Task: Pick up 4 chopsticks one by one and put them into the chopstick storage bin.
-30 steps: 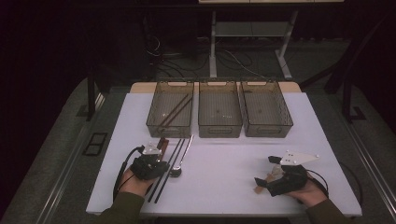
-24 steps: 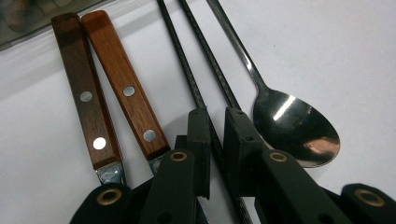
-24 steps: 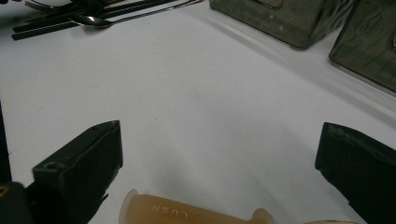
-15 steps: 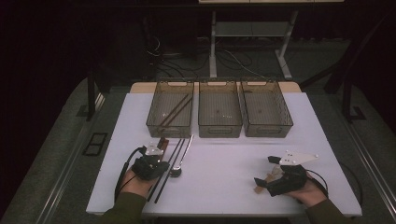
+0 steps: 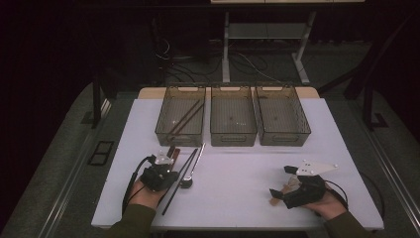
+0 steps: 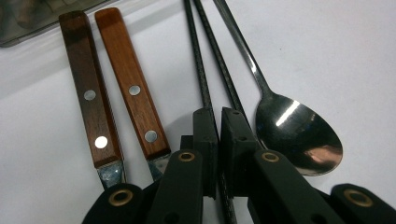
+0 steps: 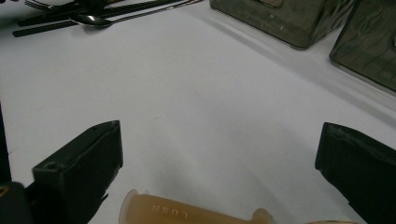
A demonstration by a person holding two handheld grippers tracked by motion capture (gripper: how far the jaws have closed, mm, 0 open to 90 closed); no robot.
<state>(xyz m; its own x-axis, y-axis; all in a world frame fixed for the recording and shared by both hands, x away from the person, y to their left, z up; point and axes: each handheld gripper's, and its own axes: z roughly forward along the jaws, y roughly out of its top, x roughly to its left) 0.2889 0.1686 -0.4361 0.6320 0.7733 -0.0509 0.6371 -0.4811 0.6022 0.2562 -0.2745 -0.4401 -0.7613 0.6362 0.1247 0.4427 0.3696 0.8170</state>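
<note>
Two black chopsticks (image 6: 219, 70) lie on the white worktop (image 5: 237, 198) near its front left corner, running from the front edge toward the bins. The left gripper (image 6: 219, 123) sits over their near ends; its jaws have just been closing and now pinch one chopstick between the pads, while the other runs just under the left jaw. Just to the right of the chopsticks rests a steel spoon (image 6: 299, 135), bowl up, almost touching the right jaw. To their left lie two wooden-handled utensils (image 6: 112, 93) side by side, their metal ends hidden behind the gripper. Three brown bins (image 5: 233, 121) line the back edge; the left one holds brown chopsticks (image 5: 185, 119). Near the front right corner the right gripper (image 7: 219, 154) rests with jaws wide apart, nothing between them.
</note>
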